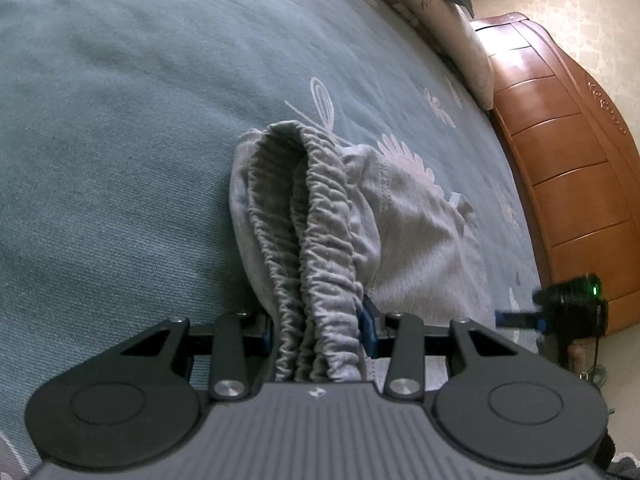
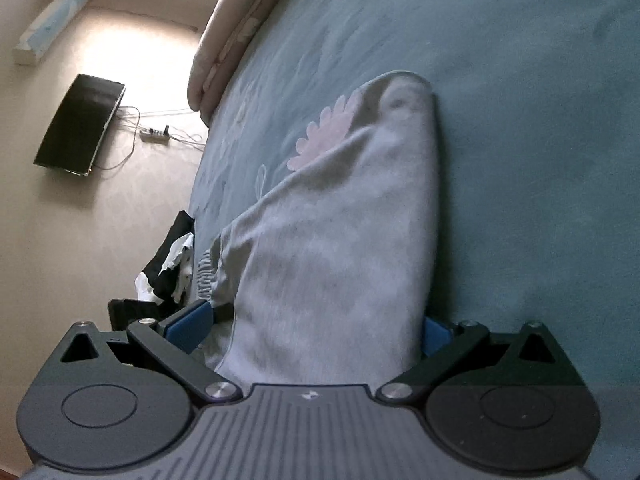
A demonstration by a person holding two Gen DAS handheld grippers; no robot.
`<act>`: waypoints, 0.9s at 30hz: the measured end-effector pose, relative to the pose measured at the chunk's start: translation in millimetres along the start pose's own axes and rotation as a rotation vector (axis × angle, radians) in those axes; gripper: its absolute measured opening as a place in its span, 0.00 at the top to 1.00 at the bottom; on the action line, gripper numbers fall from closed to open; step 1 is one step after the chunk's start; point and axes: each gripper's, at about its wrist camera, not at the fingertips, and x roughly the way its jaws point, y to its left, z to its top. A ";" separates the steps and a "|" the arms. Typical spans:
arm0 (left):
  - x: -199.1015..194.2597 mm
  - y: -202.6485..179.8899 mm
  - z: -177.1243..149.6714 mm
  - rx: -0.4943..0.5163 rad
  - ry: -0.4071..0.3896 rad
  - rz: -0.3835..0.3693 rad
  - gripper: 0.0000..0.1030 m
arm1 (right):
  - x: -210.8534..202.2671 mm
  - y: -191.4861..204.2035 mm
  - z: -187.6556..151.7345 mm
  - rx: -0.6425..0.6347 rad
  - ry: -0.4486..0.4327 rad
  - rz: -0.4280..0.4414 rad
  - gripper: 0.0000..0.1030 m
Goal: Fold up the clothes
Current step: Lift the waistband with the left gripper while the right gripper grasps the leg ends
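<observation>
Teal bedspread [image 1: 120, 160] with pale flower prints covers the bed and carries the whole work area. Nearest the left camera, the left gripper [image 1: 318, 326] pinches the gathered elastic waistband [image 1: 312, 248] of the grey trousers [image 1: 420, 232], its blue pads pressed against both sides of the bunched folds; the waistband stands up directly ahead of the lens and hides the fabric behind it. Nearest the right camera, the right gripper [image 2: 316, 326] has a thick fold of the same grey trousers [image 2: 340, 240] between its blue pads; the left pad stands clear of the cloth, so I cannot tell whether the fold is gripped. The garment lies on the bedspread between the two tools, its far end draped over a pink flower print [image 2: 324, 136]. Beyond it, pillows [image 2: 224, 40] line the bed's far edge. A dark and white bundle of cloth [image 2: 172, 256] sits at the bed's side, just past the waistband. Further off, a wooden headboard [image 1: 560, 160] stands to the right in the left view, and a black screen [image 2: 80, 124] and a power strip [image 2: 154, 134] appear against the pale surface at left in the right view.
</observation>
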 end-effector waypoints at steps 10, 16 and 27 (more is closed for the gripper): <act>-0.1 1.5 0.0 -0.008 -0.005 -0.008 0.60 | 3.9 -1.0 -3.2 -0.050 0.001 0.082 0.00; 0.2 -0.6 1.5 0.000 0.001 0.003 0.60 | 11.4 8.9 -9.7 -0.112 -0.028 0.000 0.00; -1.4 -1.3 0.2 -0.010 -0.005 0.006 0.60 | 9.4 5.4 -16.2 -0.139 -0.071 -0.021 0.05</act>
